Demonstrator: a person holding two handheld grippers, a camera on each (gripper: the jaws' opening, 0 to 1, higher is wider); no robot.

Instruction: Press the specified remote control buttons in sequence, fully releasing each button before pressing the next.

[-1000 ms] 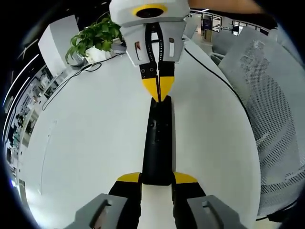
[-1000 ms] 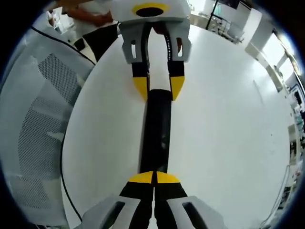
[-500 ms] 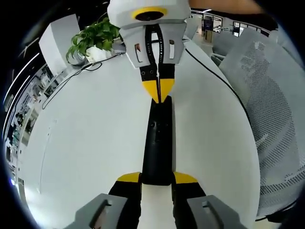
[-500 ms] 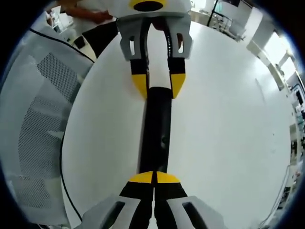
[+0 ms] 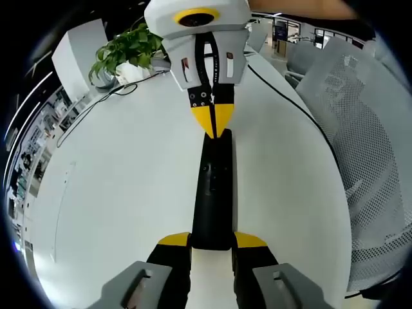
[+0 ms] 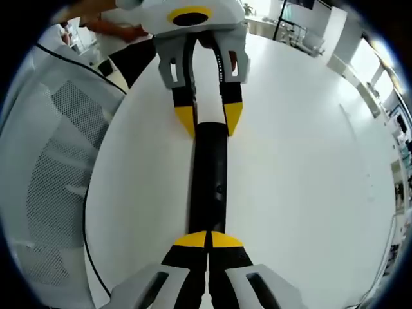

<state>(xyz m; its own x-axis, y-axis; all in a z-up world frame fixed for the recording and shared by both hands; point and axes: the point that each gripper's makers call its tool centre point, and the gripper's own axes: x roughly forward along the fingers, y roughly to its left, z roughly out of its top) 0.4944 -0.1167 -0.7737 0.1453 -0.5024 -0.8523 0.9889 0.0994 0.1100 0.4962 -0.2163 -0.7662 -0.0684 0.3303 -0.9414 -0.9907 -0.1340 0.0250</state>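
A long black remote [image 5: 212, 193] lies lengthwise on the white table [image 5: 116, 180]. My left gripper [image 5: 212, 239] is shut on its near end, one yellow fingertip [image 5: 174, 239] on each side. My right gripper [image 5: 214, 122] comes in from the far side, shut, its joined tips resting on the remote's far end. In the right gripper view the remote [image 6: 209, 187] runs away from my shut right gripper [image 6: 207, 239], whose tips sit on its near end. At its far end the left gripper [image 6: 208, 119] clamps it.
A potted green plant [image 5: 125, 51] stands at the table's far left, with a black cable [image 5: 96, 106] trailing from it. A white mesh chair [image 5: 360, 129] stands beside the table, also seen as the chair [image 6: 51, 161]. A person's arm [image 6: 109, 29] shows behind the left gripper.
The right gripper view has shifted and rolled a little, so the left gripper sits slightly more to the left in it. Both grippers keep their hold and contact on the remote.
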